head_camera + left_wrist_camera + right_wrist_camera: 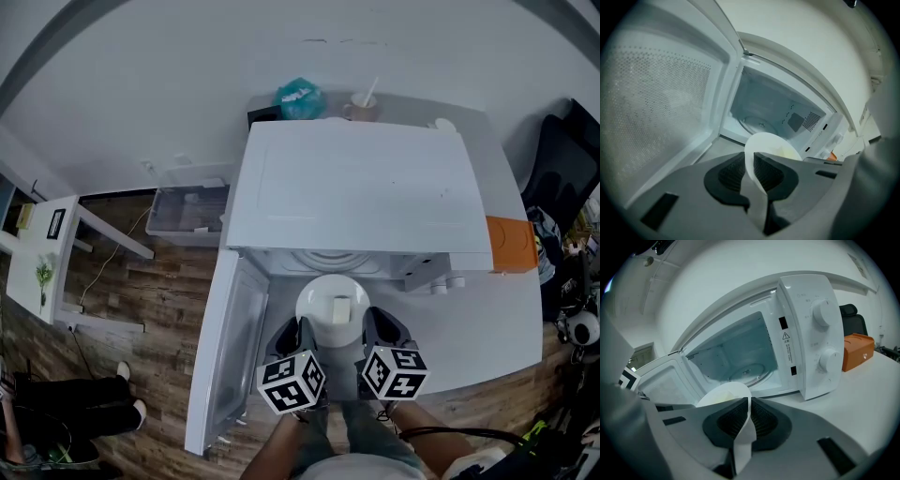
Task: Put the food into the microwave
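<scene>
A smooth, pale grey table (492, 328) carries a boxy white microwave (361, 187) with a flat glossy top and rounded corners. Its door (225, 347) stands swung wide to the left, and the inner face is a panel of fine perforated mesh set in a white frame. Inside the glossy white cavity lies a round, clear glass turntable (747, 372). Two round white knobs (821, 312) sit one above the other on the control strip. Beside the oven on the right is a rectangular orange box (855, 350). Just in front of the open mouth, outside the cavity, a thin round white plate (314, 292) is held over the table with a small pale block of food (340, 308) on it. The left gripper (750, 161) and right gripper (748, 405) each pinch the plate's near rim on their own side. Their fingers (729, 176) are dark ribbed pads closed tight on the thin edge.
</scene>
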